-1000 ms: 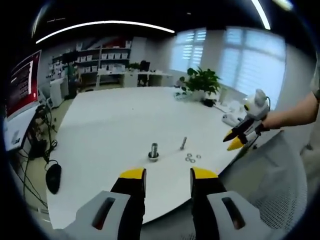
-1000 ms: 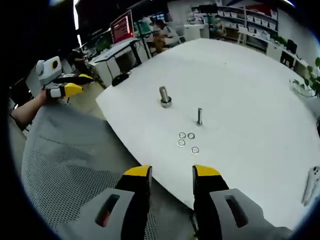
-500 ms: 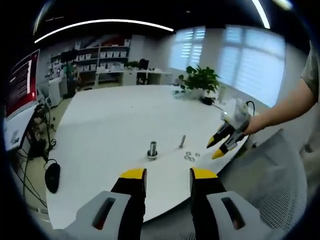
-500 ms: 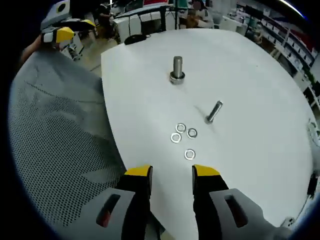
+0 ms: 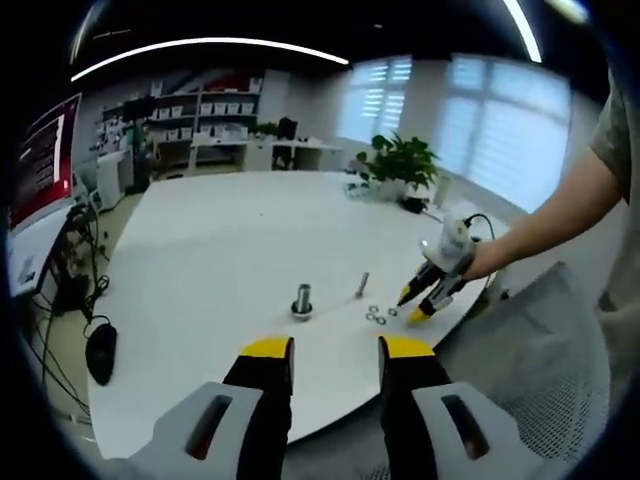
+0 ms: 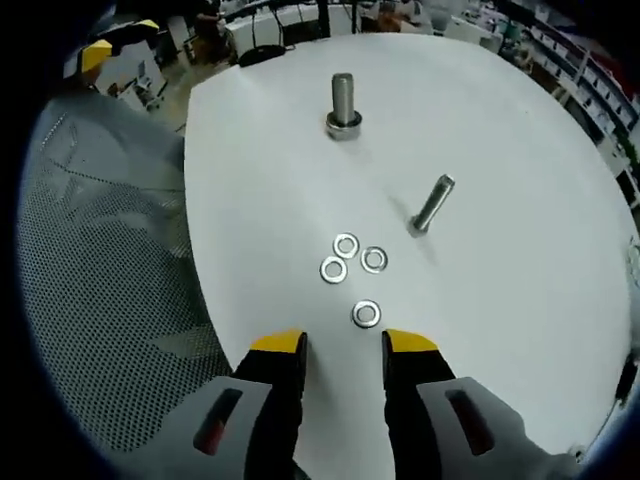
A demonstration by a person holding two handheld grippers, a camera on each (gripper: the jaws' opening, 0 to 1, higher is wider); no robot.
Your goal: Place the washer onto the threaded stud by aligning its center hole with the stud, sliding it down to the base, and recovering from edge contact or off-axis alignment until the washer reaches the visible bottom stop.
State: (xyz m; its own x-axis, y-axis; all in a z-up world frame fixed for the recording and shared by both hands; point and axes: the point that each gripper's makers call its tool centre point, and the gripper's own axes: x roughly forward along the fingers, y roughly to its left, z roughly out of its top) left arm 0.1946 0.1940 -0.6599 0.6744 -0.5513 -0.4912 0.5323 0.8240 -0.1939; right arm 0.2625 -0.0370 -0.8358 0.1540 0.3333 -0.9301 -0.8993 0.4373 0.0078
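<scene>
Right gripper point(image 6: 343, 345) jaws apart, empty, poised just short of nearest washer point(image 6: 366, 314), lined up to grab. Stud point(image 6: 342, 102) far. Left gripper point(image 5: 334, 350) apart, idle.

Red wall screen point(image 5: 40, 175): pale lines of text, too small and blurred to read.
Other readable text, labels, numbers: none.
</scene>
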